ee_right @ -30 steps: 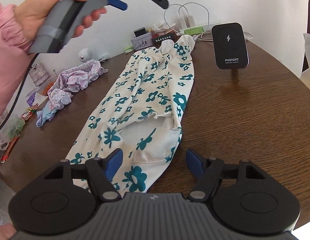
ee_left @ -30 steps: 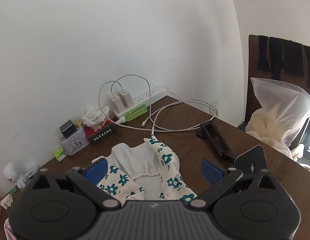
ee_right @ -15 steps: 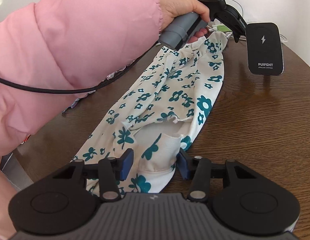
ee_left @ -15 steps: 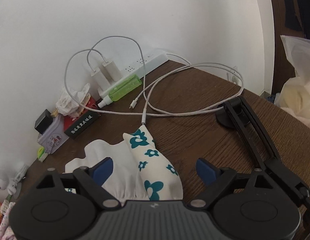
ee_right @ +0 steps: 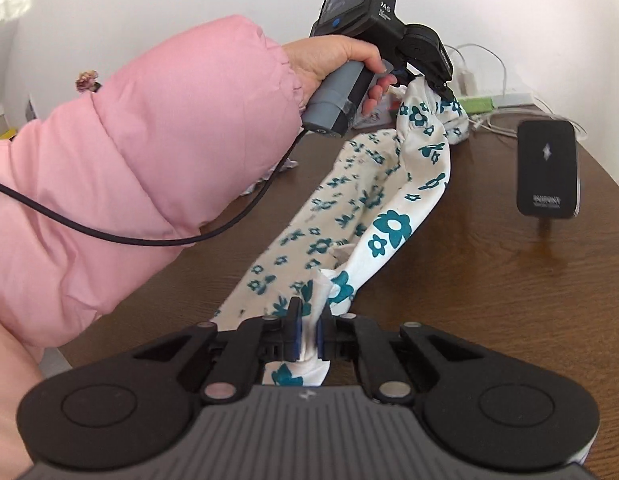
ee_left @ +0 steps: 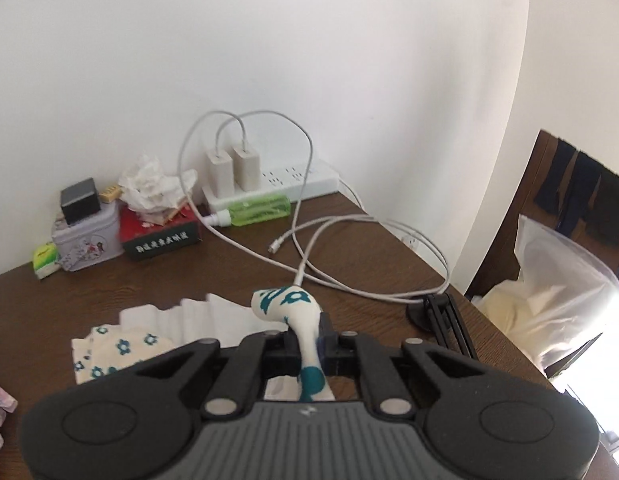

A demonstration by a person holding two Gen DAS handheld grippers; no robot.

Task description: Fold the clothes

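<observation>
A white garment with teal flowers (ee_right: 393, 216) stretches across the brown table (ee_right: 489, 280). My left gripper (ee_left: 307, 346) is shut on its far end, and a bunch of the cloth (ee_left: 287, 304) sticks up past the jaws. In the right wrist view that left gripper (ee_right: 441, 90) lifts this end off the table, held by a hand (ee_right: 333, 60) in a pink sleeve. My right gripper (ee_right: 307, 338) is shut on the near end of the garment. Between the two grippers the cloth hangs partly raised.
A power strip (ee_left: 277, 182) with chargers and white cables (ee_left: 349, 276) lies by the wall, next to a green bottle (ee_left: 257, 210), tins and tissue. A black charger stand (ee_right: 547, 168) is on the right. A phone holder (ee_left: 445, 320) and plastic bag (ee_left: 549, 292) are at the table's far edge.
Both grippers went from open to shut on the garment. The left one has raised its end off the table, and the cloth is now pulled taut between them.
</observation>
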